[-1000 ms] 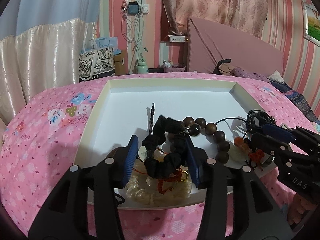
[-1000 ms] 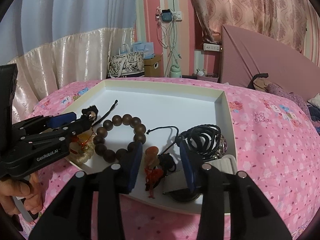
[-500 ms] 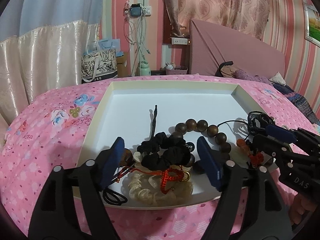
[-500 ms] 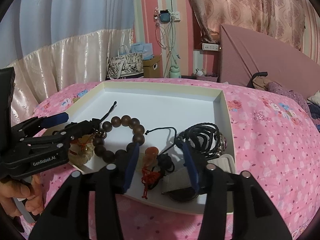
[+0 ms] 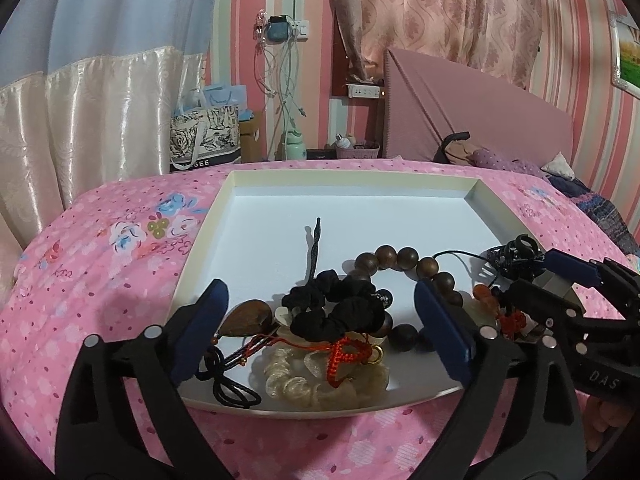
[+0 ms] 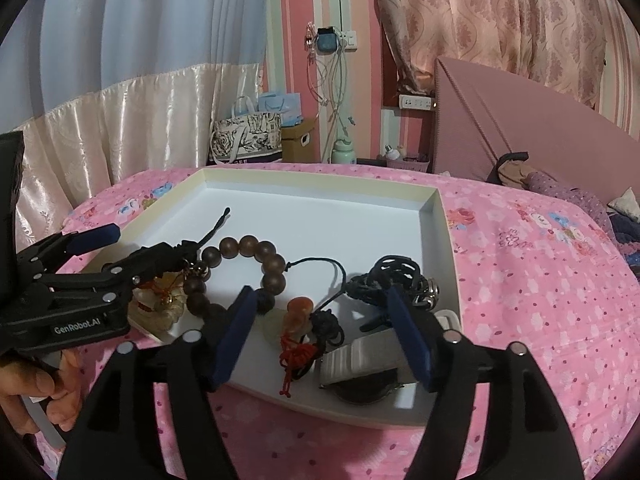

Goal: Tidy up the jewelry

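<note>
A shallow white tray (image 5: 256, 240) lies on a bed with a pink flowered cover (image 5: 100, 264); all the jewelry sits along the tray's near edge. Left claw (image 5: 320, 328): jaws opening, pads wide apart and touching nothing. Between them lie a black scrunchie (image 5: 340, 304), a red knotted cord (image 5: 344, 354) and a pale shell bracelet (image 5: 296, 384), heaped together; a brown teardrop pendant (image 5: 246, 318) on a dark cord lies just beside the left pad. A bracelet of dark wooden beads (image 5: 404, 258) curves to the right of the heap, touching it. Right claw (image 6: 324, 332): jaws opening, pads clear of everything. Between them lie an orange stone charm (image 6: 300, 312) with a red tassel (image 6: 298, 354) and a black cord knot (image 6: 326, 322). A coil of black braided bands (image 6: 394, 276) lies just beyond the right pad, and a watch with a pale strap (image 6: 364, 354) rests at the tray's near right corner. A hand (image 6: 28, 384) holds the left claw's handle.
</note>
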Action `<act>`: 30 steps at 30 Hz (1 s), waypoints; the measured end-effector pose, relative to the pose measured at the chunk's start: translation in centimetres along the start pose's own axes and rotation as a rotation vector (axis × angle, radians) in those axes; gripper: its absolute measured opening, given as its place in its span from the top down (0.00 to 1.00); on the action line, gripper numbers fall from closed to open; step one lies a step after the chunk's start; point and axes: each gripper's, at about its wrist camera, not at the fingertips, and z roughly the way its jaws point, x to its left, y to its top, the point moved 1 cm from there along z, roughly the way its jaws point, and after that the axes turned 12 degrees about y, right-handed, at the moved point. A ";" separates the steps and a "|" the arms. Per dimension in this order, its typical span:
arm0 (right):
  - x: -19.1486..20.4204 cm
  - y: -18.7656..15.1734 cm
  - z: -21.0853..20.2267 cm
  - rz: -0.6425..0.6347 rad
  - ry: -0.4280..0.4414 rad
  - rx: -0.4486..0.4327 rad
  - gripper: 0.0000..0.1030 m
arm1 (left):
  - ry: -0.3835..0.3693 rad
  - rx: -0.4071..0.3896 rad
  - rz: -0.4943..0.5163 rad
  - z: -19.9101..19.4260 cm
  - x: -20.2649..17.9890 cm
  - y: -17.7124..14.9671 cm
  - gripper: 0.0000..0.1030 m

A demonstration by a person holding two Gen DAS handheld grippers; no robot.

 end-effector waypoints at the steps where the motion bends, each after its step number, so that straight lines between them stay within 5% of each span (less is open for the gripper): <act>1: 0.0 0.0 -0.1 -0.002 -0.006 -0.004 0.31 | -0.002 -0.001 -0.006 0.0 0.1 0.0 0.07; 9: 0.2 -0.3 -0.7 -0.011 -0.017 -0.013 0.26 | -0.001 0.015 -0.051 0.0 0.9 -0.2 0.06; 14: 0.8 -0.6 -1.2 -0.035 -0.027 -0.019 0.19 | 0.044 -0.040 -0.026 -1.1 0.4 -0.2 0.03; 30: 0.0 -1.0 -2.7 -0.073 -0.140 -0.034 0.18 | 0.013 -0.061 -0.031 -2.4 1.0 -0.4 0.03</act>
